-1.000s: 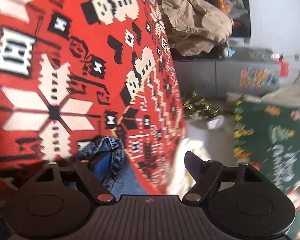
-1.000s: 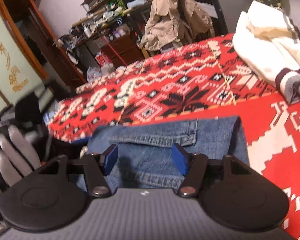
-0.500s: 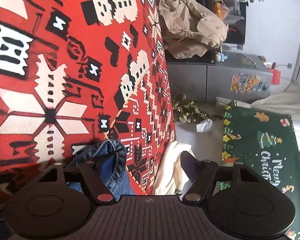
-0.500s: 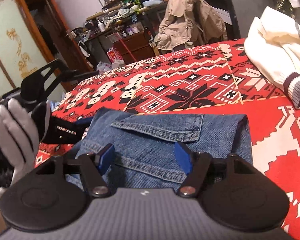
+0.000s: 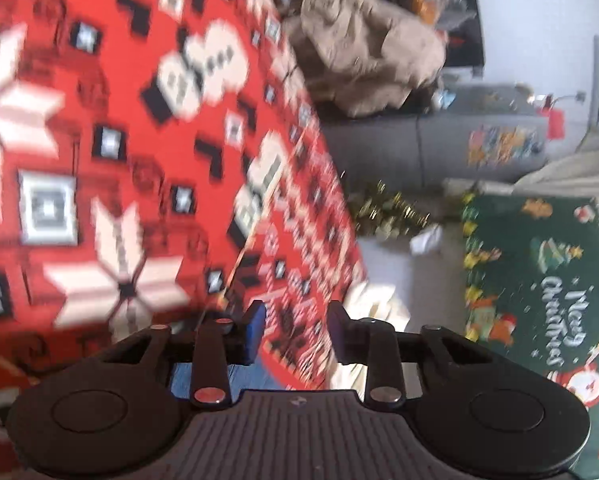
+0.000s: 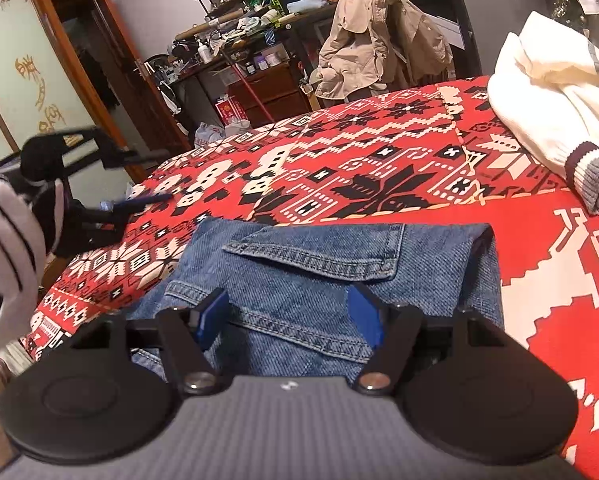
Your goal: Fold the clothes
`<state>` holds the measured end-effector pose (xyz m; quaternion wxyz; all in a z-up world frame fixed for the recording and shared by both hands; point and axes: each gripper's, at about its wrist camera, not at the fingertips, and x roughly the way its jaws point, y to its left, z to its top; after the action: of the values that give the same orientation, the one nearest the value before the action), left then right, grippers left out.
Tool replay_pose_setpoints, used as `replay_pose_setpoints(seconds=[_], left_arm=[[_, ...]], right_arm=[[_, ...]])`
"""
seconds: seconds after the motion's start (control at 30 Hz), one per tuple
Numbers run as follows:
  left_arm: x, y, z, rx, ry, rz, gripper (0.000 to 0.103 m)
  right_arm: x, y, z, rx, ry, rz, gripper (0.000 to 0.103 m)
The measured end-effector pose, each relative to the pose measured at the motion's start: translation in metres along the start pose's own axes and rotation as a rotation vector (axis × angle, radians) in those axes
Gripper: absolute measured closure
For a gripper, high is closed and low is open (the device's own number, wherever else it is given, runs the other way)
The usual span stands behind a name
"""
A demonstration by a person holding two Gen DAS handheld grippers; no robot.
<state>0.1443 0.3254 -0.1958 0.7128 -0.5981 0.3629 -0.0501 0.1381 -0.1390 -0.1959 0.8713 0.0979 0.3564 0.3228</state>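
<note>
A folded blue denim garment (image 6: 319, 272) lies on the red patterned cloth (image 6: 379, 168). My right gripper (image 6: 289, 320) is open just above its near edge, holding nothing. My left gripper (image 5: 295, 330) is open and empty over the red cloth (image 5: 99, 140); a sliver of denim (image 5: 235, 378) shows under its left finger. From the right wrist view the left gripper (image 6: 139, 200), held by a white-gloved hand (image 6: 7, 248), hovers left of the denim, apart from it.
A cream sweater (image 6: 551, 92) with dark cuff lies at the cloth's right; it also shows blurred in the left view (image 5: 379, 308). A beige coat (image 6: 375, 36) hangs behind. A green Christmas mat (image 5: 539, 280) and tinsel (image 5: 387, 216) lie on the floor.
My left gripper let go of the denim edge, pulled away to the left and its jaws narrowed. The denim now lies flat. My right gripper stayed open over it.
</note>
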Motion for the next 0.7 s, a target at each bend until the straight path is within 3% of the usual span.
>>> replay_pose_setpoints(seconds=[0.13,0.33,0.47,0.53,0.6,0.7], left_arm=[[0.011,0.011,-0.011,0.001,0.000,0.042,0.057],[0.028,0.013,-0.015,0.002,0.062,0.053,0.054],[0.029,0.026,-0.009,-0.109,0.045,0.001,0.054],[0.027,0.032,-0.008,-0.158,0.037,-0.026,0.059],[0.024,0.036,-0.006,-0.184,0.024,-0.051,0.078],[0.020,0.039,-0.009,-0.193,0.008,-0.070,0.088]], right_arm=[[0.000,-0.002,0.001,0.007,0.002,0.004,0.032],[0.000,-0.003,0.001,0.013,0.001,0.005,0.032],[0.000,-0.004,0.001,0.015,0.001,0.011,0.032],[0.000,-0.004,0.001,0.011,0.004,0.010,0.032],[0.000,-0.004,0.001,0.004,0.007,0.012,0.032],[-0.001,-0.005,0.001,0.008,0.010,0.019,0.032]])
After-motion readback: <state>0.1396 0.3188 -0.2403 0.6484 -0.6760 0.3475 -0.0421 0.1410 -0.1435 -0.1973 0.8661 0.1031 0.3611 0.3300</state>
